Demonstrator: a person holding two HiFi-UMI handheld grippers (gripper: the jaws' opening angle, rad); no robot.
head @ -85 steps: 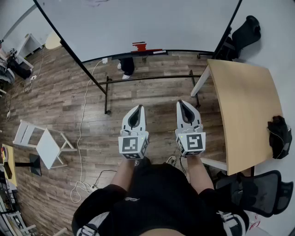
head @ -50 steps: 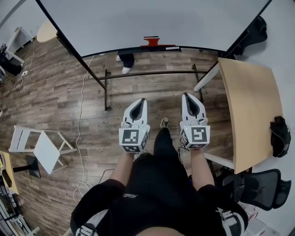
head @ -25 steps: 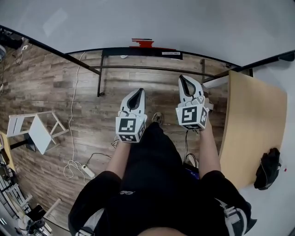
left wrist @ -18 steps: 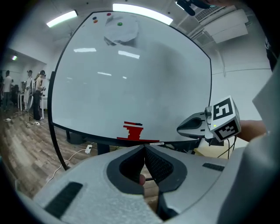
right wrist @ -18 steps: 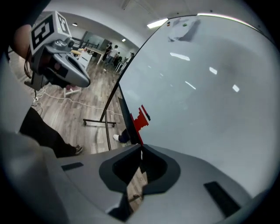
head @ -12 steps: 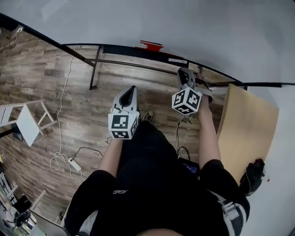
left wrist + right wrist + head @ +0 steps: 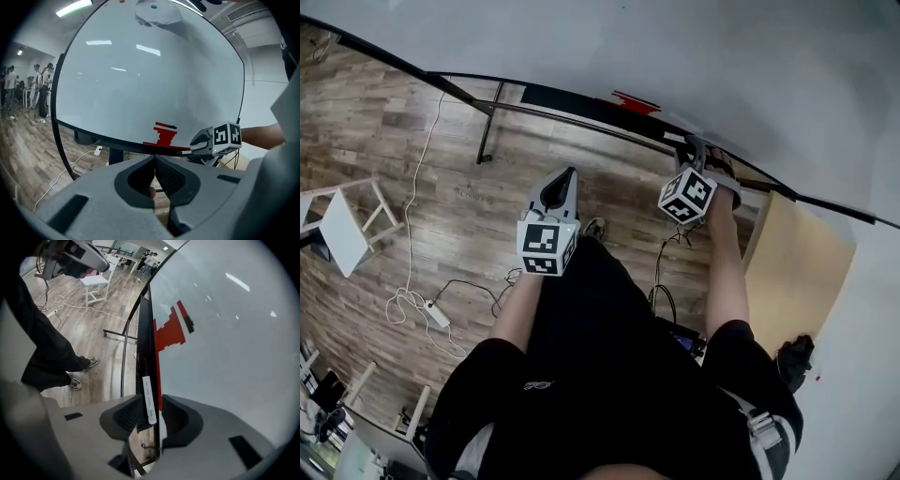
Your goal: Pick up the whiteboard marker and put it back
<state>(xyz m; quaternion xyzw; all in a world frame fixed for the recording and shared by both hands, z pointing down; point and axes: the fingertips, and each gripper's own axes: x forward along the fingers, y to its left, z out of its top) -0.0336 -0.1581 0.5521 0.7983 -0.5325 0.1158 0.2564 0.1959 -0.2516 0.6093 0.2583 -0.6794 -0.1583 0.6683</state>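
Marker (image 7: 148, 397) was seen lying lengthwise on the black tray (image 7: 144, 329) along the lower edge of the whiteboard (image 7: 234, 333), between the jaws of the right gripper (image 7: 150, 411), which were opening and stood apart around it. Left gripper (image 7: 154, 164) was positioned short of the board, jaws together on nothing. A red object (image 7: 161, 136) was noted at the tray, further along.

closed left tongs (image 7: 154, 159), whiteboard (image 7: 140, 79), right tongs (image 7: 195, 142)
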